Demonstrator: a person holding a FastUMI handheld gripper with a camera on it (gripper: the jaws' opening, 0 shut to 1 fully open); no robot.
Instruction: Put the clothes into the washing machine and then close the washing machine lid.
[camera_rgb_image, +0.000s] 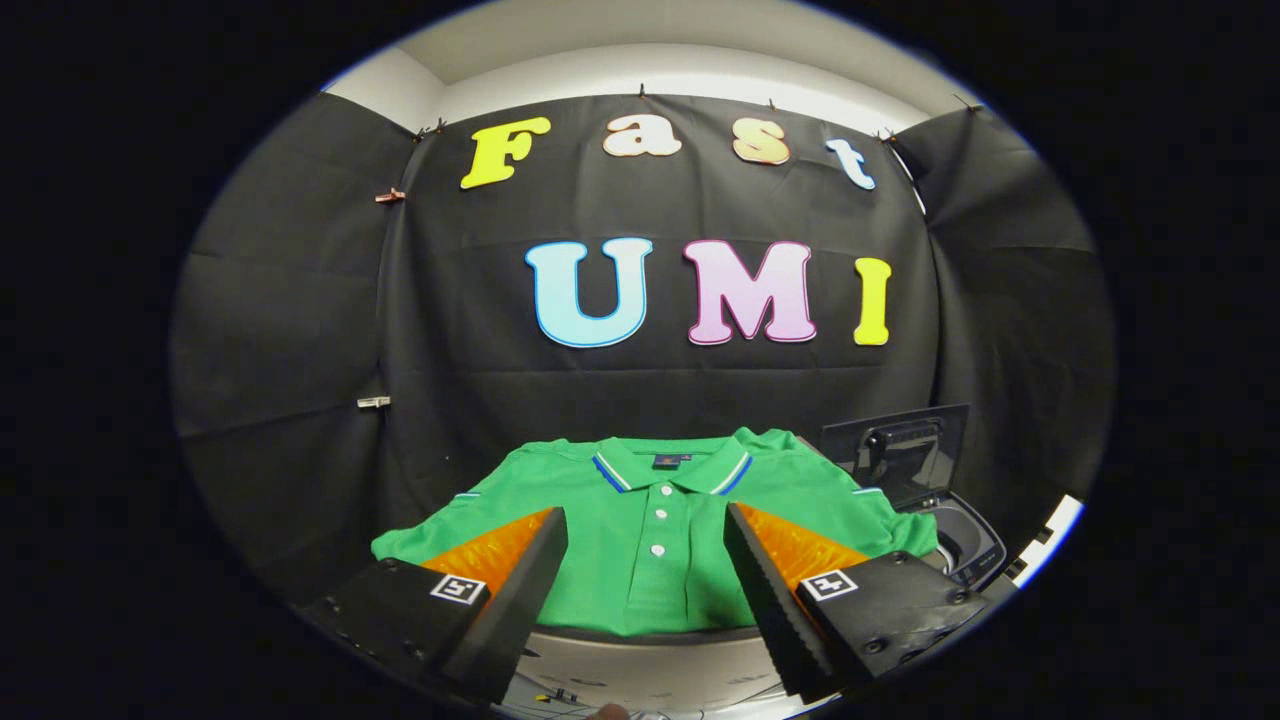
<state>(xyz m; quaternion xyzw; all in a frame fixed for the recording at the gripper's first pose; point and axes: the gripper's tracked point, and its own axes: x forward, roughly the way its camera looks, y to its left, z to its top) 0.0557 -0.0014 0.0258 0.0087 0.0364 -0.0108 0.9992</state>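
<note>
One green polo shirt, laid flat and face up on a dark bench, collar toward the booth's black cloth wall, both short sleeves spread out to the sides. Collar trimmed with white and blue stripes; a small dark label sits inside the neck; three white buttons run down the placket, which lies between the two fingers. One pair of tongs, released: the two dark, ridged fingers stand wide apart above the near part of the shirt, pressing on nothing, with the shirt's chest showing in the gap between them. Each finger carries an orange panel on its outer face and a small square black-and-white marker at its base. One washing machine, small and dark, set just beside the shirt's sleeve on the right-hand finger's side, beyond that finger; its lid stands raised upright at the back, and the round opening below it is uncovered. Near edge of the bench shows a pale front strip beneath the shirt's hem.
</note>
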